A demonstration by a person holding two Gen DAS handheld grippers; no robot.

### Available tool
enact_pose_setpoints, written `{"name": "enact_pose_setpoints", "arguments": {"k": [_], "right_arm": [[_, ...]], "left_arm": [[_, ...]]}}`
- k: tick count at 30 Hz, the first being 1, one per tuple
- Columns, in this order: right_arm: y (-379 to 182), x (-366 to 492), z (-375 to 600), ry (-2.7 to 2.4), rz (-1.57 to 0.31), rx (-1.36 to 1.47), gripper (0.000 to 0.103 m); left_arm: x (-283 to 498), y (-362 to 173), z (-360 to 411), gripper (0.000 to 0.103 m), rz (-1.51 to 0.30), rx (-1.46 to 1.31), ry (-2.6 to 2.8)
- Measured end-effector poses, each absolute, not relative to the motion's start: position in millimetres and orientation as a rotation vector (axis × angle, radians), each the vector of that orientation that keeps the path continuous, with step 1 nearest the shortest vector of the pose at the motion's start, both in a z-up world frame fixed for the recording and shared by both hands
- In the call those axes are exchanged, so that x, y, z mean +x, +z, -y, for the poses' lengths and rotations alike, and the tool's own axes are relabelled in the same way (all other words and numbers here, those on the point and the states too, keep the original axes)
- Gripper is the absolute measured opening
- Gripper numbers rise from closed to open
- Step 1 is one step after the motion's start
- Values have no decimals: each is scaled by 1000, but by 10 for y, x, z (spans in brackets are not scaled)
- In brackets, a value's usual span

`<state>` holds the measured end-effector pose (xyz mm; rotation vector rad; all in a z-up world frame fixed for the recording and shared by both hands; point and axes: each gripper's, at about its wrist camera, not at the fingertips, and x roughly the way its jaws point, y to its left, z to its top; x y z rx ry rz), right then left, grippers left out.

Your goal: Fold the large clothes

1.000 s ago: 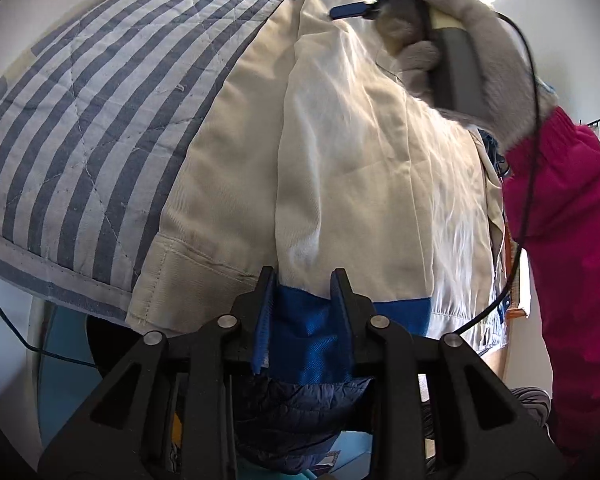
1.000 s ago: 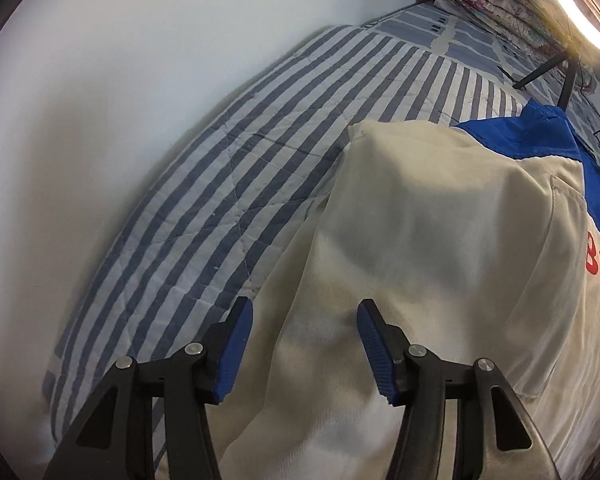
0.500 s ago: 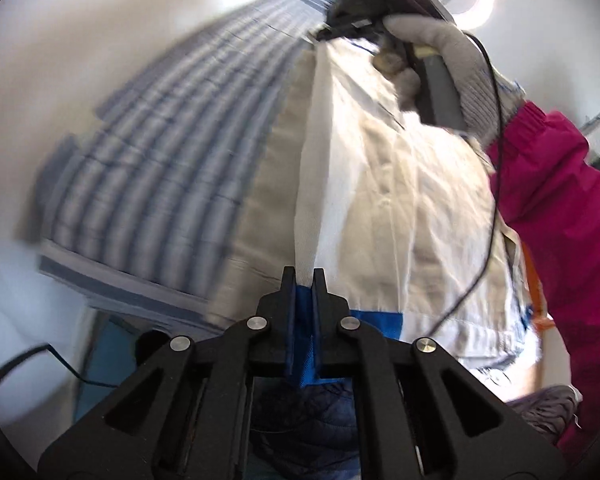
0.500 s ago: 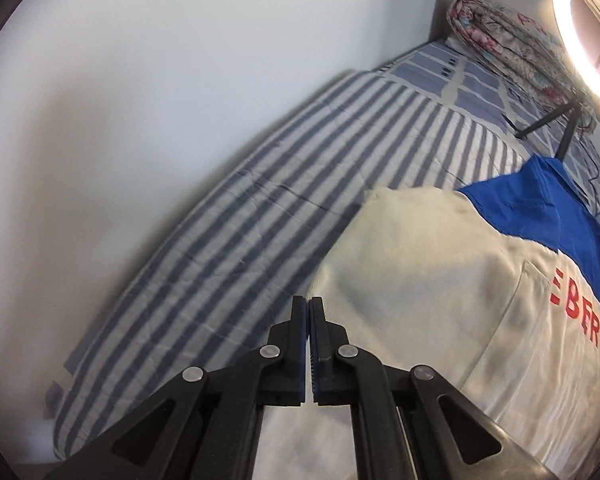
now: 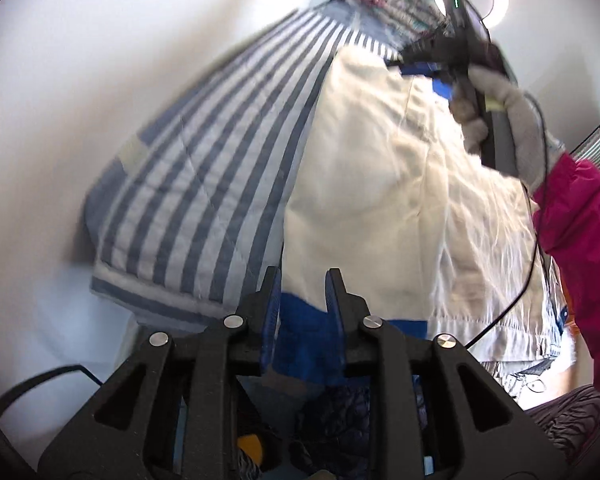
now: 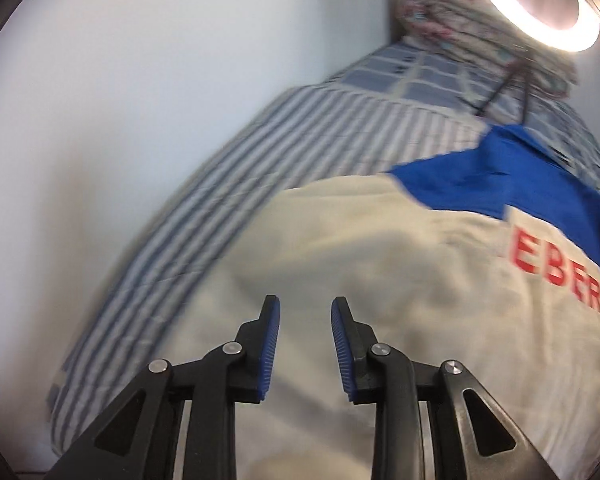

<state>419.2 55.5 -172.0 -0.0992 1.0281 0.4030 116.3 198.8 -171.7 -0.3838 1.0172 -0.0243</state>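
A cream jacket (image 5: 364, 184) with blue trim and red letters (image 6: 556, 272) lies on the striped bed. My left gripper (image 5: 302, 284) is open at the jacket's near blue hem (image 5: 300, 320), which lies between the jaws. My right gripper (image 6: 305, 312) is open and empty just above the cream cloth (image 6: 380, 272). It also shows in the left wrist view (image 5: 444, 52) at the far blue collar, held by a gloved hand.
The blue-and-white striped quilt (image 5: 204, 168) covers the bed beside a white wall (image 6: 120, 100). A rolled floral blanket (image 6: 480, 12) and a ring light (image 6: 540, 0) stand at the far end. Dark clothes (image 5: 332, 412) lie below the bed edge.
Both grippers were open a second ago, shut half a second ago, and are open again now. The jacket's left side now lies folded over, and the right gripper has risen.
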Motion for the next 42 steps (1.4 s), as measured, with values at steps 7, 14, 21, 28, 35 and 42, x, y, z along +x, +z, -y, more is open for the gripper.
{"name": "enact_pose_setpoints", "arguments": {"k": [7,14,21,28,35,42], "right_arm": [[-2007,4584,-159,370,-1089,0,20],[-2242,4637,34,297,-1137,-29,20],[-1718,3783,127,514,-1083,-38,21],[-1667,2450,2,800,-1128,-43,23],[-1947,1499,-376,939,-1172,-174,23],[-2245,1325,-245,885,-1218,-173,23]], "left_arm": [[1194,-1557,-1916,22,-955,-352,-18],[1322,-1659,-1770,22,-1009,-390,-155],[1460,-2145,-1510,22,-1145,-290,-175],[1359,-1737,-1757,27,-1029,-320,-135],[1410,-1644,-2289,43,-1006,-547,-112],[1488,-1819,-2364,52,-1082,-608,-143]]}}
